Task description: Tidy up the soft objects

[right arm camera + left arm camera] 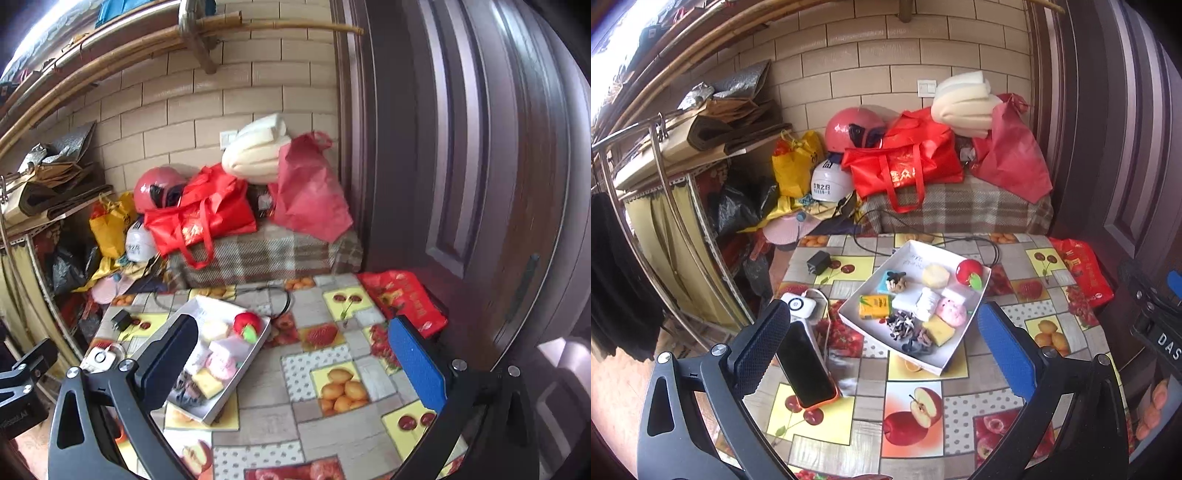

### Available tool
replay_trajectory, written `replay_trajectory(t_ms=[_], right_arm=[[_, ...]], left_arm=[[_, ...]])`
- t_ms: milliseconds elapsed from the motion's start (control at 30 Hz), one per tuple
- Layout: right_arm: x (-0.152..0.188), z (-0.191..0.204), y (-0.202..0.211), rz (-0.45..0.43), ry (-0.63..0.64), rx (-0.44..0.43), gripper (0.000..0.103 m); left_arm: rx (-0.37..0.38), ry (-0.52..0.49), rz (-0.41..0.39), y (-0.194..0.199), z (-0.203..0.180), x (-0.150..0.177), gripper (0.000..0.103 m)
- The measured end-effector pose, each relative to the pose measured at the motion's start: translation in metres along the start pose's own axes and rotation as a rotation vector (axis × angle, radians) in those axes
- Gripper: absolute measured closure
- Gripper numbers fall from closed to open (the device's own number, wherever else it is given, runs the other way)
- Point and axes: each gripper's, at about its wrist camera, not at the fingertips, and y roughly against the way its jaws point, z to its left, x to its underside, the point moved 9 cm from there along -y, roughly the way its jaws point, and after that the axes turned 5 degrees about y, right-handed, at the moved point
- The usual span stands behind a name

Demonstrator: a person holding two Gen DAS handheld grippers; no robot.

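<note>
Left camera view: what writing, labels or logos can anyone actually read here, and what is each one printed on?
"DAS": white letters, cut off at the frame edge, on the black right gripper body.
White helmet: dark Chinese characters, too small to read.
Red tote bag: gold Chinese characters, too blurred to read.
Red packet: gold print, unreadable.
White box: faint handwriting on the inside, illegible.
Yellow tissue pack: print too small.

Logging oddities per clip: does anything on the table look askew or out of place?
The white tray lies skewed to the tablecloth's grid, soft items packed inside. A phone stands propped against a white stand near the left edge, and a black charger lies loose. Nothing looks spilled or damaged.
</note>
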Motion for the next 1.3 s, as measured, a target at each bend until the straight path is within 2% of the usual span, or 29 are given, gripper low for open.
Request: replay_trajectory(t_ms=[67,233,300,500,633,800,1300], right_arm=[[0.005,-0.001,0.002,0.01,-0.003,-0.016,0.0],[0.007,-0.009,0.016,-0.034,-0.032,-0.067,0.0],[0.01,-0.011,0.019,-0.039,-0.051,-0.081,0.0],[0.038,0.004,0.004,0.091,-0.06,-0.178,0.0],[0.052,0.013,0.002,0.131,-0.043,-0.184,0.0],[0.054,0.014,0.006,0.121,-0.033,-0.178,0.0],[0.059,0.005,0.001,0.142,-0.045,-0.153,0.0]], left_arm=[[-0.018,-0.003,-0.004,0.0,0.003,0.0,0.0],[-0.073,0.008,-0.013,0.001,0.013,0.004,0.0],[-0.071,0.018,0.004,-0.002,0.014,0.009,0.0],[-0.032,0.025,0.104,-0.018,0.007,0.03,0.0],[-0.029,0.023,0.115,-0.02,0.005,0.034,0.0],[-0.024,0.013,0.103,-0.02,0.001,0.035,0.0],[0.017,-0.003,0.138,-0.025,-0.01,0.045,0.0]])
